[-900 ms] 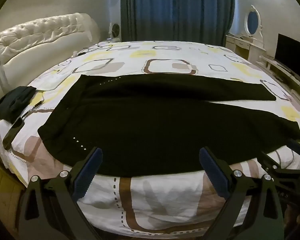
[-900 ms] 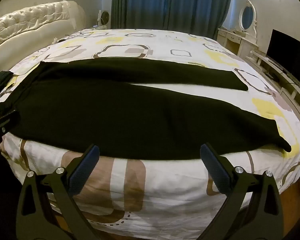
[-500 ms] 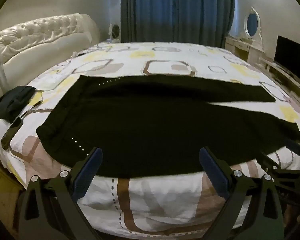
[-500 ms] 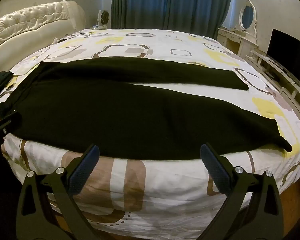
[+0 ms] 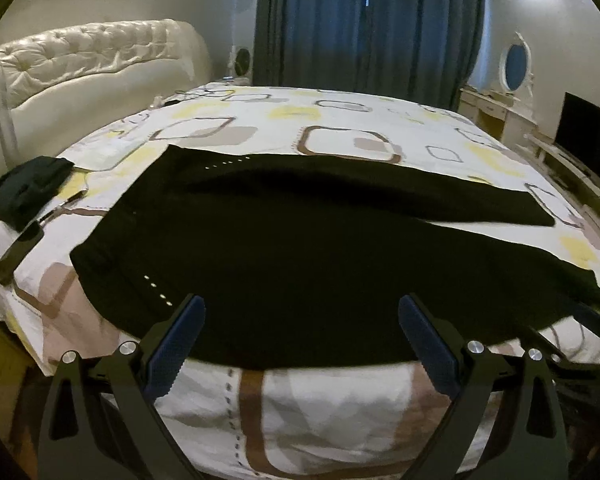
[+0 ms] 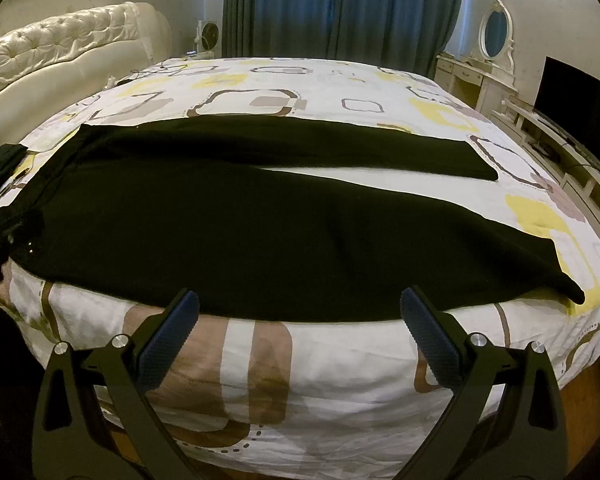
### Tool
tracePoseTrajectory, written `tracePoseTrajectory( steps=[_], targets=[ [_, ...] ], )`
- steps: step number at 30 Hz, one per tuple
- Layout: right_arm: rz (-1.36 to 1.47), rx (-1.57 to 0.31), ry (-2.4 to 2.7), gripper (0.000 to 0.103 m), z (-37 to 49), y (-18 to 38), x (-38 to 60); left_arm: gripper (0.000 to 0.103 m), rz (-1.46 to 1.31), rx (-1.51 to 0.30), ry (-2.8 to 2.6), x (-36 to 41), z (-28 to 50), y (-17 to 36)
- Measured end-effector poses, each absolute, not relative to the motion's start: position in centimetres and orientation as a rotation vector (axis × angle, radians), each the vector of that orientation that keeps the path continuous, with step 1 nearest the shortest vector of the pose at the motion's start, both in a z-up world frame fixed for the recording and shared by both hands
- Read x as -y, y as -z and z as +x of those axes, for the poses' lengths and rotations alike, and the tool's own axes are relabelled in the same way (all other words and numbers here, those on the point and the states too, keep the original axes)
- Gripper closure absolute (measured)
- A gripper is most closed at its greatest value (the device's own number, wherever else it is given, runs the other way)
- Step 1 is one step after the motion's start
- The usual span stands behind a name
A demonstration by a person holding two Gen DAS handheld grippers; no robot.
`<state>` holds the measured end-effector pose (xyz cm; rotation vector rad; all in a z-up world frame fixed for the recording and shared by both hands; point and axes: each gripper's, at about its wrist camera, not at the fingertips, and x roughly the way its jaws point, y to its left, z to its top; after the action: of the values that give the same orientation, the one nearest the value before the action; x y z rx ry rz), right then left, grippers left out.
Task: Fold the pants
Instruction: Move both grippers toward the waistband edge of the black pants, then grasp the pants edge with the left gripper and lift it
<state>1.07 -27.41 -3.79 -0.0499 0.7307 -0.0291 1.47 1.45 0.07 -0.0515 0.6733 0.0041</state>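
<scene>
Black pants [image 5: 300,248] [image 6: 260,220] lie spread flat across the patterned bed [image 5: 340,400] [image 6: 340,360], waistband to the left and both legs running right, split apart in a V. My left gripper [image 5: 300,312] hangs open just before the near hem of the pants, close to the waist end, holding nothing. My right gripper [image 6: 300,308] is also open and empty, in front of the near leg's lower edge at the bedside. The right gripper's black frame [image 5: 572,344] shows at the right edge of the left wrist view.
A dark bundle of cloth [image 5: 28,188] and a flat black object [image 5: 18,252] lie at the bed's left corner. A tufted white headboard [image 5: 92,56] stands left. Blue curtains [image 6: 340,8], a dressing table with oval mirror [image 6: 496,36] and a TV [image 6: 576,116] line the far and right sides.
The left wrist view has shifted slightly, so the pants sit a little lower and nearer between its fingers. The right gripper has hardly moved. Both jaws stay wide.
</scene>
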Motion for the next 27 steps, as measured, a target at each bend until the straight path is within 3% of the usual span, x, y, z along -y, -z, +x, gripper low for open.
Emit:
tracePoseTrajectory(
  steps=[15,27],
  targets=[
    [-0.059,-0.729,0.017,0.002,4.0,3.2,28.2,0.006,0.142,-0.602,-0.090,-2.8,6.6,-1.1],
    [-0.091,-0.721,-0.051,0.002,12.6,-0.3,29.0,0.006,0.183,-0.689,0.025,-9.0,17.5,-2.0]
  ],
)
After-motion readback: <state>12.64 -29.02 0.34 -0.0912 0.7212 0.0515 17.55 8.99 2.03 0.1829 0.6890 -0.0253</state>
